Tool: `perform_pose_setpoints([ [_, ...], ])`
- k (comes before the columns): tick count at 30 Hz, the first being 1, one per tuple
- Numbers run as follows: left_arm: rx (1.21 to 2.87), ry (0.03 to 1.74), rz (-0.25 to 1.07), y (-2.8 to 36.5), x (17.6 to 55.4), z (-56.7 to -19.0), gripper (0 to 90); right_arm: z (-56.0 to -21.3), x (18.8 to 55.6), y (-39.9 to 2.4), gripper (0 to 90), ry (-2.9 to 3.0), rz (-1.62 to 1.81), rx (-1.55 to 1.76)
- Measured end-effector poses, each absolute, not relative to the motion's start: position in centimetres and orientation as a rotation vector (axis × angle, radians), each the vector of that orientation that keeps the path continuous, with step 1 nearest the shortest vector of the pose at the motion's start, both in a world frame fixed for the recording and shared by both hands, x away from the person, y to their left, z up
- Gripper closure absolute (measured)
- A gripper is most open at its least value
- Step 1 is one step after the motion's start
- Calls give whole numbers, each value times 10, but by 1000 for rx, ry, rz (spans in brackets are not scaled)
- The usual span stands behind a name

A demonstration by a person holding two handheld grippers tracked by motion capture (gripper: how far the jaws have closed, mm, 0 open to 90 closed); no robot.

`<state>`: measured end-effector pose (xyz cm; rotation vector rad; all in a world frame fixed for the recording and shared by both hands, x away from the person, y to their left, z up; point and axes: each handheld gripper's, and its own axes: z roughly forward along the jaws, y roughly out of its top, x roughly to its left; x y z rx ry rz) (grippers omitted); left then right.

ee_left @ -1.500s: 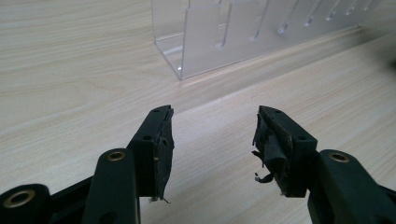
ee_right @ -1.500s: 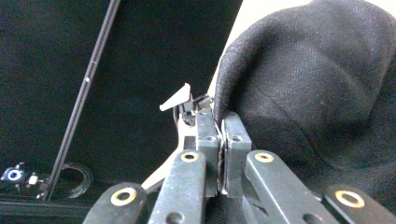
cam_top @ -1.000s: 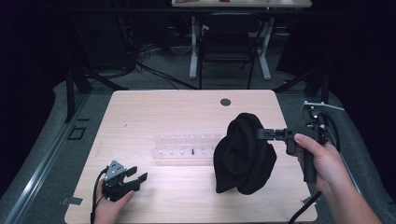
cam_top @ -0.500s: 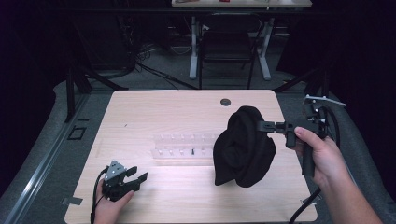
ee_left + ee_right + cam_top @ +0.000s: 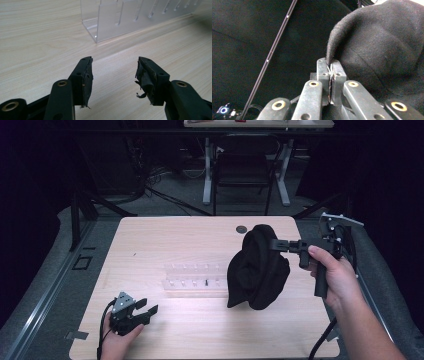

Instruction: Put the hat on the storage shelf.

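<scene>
A black cloth (image 5: pixel 257 270) hangs in a bunch above the right half of the wooden table (image 5: pixel 175 240), its lower end near the tabletop. My right gripper (image 5: pixel 274 245) is shut on its upper edge; the right gripper view shows the jaws pinched together on a fold of the black cloth (image 5: pixel 382 50). A clear plastic rack (image 5: pixel 195 277) with small slots lies at the table's middle, just left of the cloth. Near the front left corner my left gripper (image 5: pixel 146 306) rests low over the table, open and holding nothing. In its own view the left gripper (image 5: pixel 113 75) points at the end of the clear rack (image 5: pixel 112 20).
A round dark grommet (image 5: pixel 241 228) is set in the table's far edge. Beyond the table stand a dark chair (image 5: pixel 242 165) and white desk legs. Grey floor strips run along both sides of the table. A cable trails from each gripper.
My right gripper has lifted the black cloth a little higher and drawn it slightly to the right. The left gripper has stayed where it was.
</scene>
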<state>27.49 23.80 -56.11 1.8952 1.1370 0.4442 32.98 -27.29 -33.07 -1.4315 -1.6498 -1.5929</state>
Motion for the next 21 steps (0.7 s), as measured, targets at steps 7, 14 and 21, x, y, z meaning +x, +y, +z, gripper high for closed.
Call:
perform_pose_setpoints([
  [7,1896,1138,438,238,275,-561,469,-328,338,-263,884,-1650,-1613,-1425],
  [14,1898,1133,438,239,276,-561,468,-323,351,-248,884,-1653,-1626,-1419],
  [21,1889,1132,438,238,276,-561,469,-322,362,-234,884,-1670,-1615,-1410],
])
